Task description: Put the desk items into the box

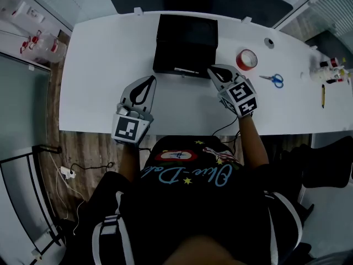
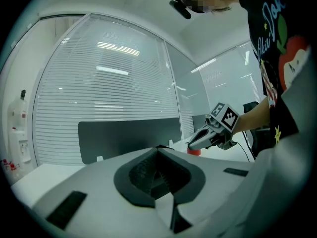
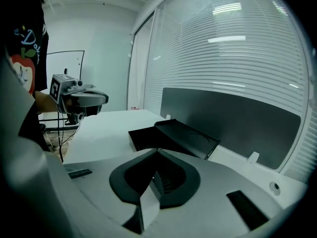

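Left of the box, left tongs (image 1: pixel 149 81): clenched on nothing, over bare table (image 1: pixel 94 70), tip aimed at the box's near left corner. Nothing on this side needs lifting, so park them here.
Box (image 1: pixel 165 59): black and open, lid tipped back, at the table's middle toward the far edge. Bring each item in from above the near wall, so you don't knock the lid.
Pale strip (image 1: pixel 186 70): thin, lying along the box's near edge. It is possibly a pen, and I cannot tell whether it sits inside or just in front.
Right tongs (image 1: pixel 214 70): also clenched and empty, tip just beside the box's near right corner. Open them before you reach, not once you are over the target.
Tape roll (image 1: pixel 239 61): red, lying flat, just right of your right tongs. It is the nearest item, so take it first: one jaw inside the ring, one outside, and pinch the wall.
Scissors (image 1: pixel 274 80): blue handles, flat on the table, further right. Grip across the blades near the pivot.
Yellow-and-black tool (image 1: pixel 322 95): slim, near the right end, well apart from the box. Take it mid-length so it does not swing.
Small bottles (image 1: pixel 330 70): clustered at the far right. Approach slowly from the side.
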A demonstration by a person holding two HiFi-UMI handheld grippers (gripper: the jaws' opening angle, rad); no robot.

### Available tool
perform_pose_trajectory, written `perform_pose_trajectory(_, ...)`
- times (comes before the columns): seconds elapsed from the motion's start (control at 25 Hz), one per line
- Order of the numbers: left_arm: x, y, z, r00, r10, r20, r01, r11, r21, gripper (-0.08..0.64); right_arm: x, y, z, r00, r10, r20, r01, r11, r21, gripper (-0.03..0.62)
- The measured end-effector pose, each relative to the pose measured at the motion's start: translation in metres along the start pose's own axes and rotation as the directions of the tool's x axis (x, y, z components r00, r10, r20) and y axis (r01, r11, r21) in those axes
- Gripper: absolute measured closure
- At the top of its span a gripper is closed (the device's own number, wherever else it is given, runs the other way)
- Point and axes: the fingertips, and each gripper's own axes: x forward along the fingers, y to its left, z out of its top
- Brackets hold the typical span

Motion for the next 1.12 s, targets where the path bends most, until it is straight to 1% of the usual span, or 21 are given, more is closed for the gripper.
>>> perform_pose_trajectory(0.36, 0.011, -0.009, -0.002, 0.999, -0.044, 0.016, 0.045, 0.999, -0.017, 0.568, -0.022, -0.005, -0.011, 0.997, -0.065, -0.032, 0.065, 0.998, 0.012, 0.586)
perform_pose_trajectory(0.56, 0.017, -0.011, -0.001, 0.997, -0.078, 0.013, 0.078, 0.997, -0.019, 0.568, -0.031, -0.011, -0.021, 0.993, -0.107, -0.051, 0.110, 0.993, 0.040, 0.586)
perform_pose_trajectory(0.84, 0.038, -0.014, 0.001, 0.993, -0.115, 0.021, 0.115, 0.993, -0.010, 0.568, -0.045, -0.031, -0.030, 0.983, -0.175, -0.057, 0.179, 0.982, 0.063, 0.586)
perform_pose_trajectory(1.12, 0.064, -0.035, 0.003, 0.985, -0.174, 0.002, 0.174, 0.985, -0.004, 0.568, -0.063, -0.052, -0.046, 0.976, -0.203, -0.076, 0.210, 0.973, 0.092, 0.586)
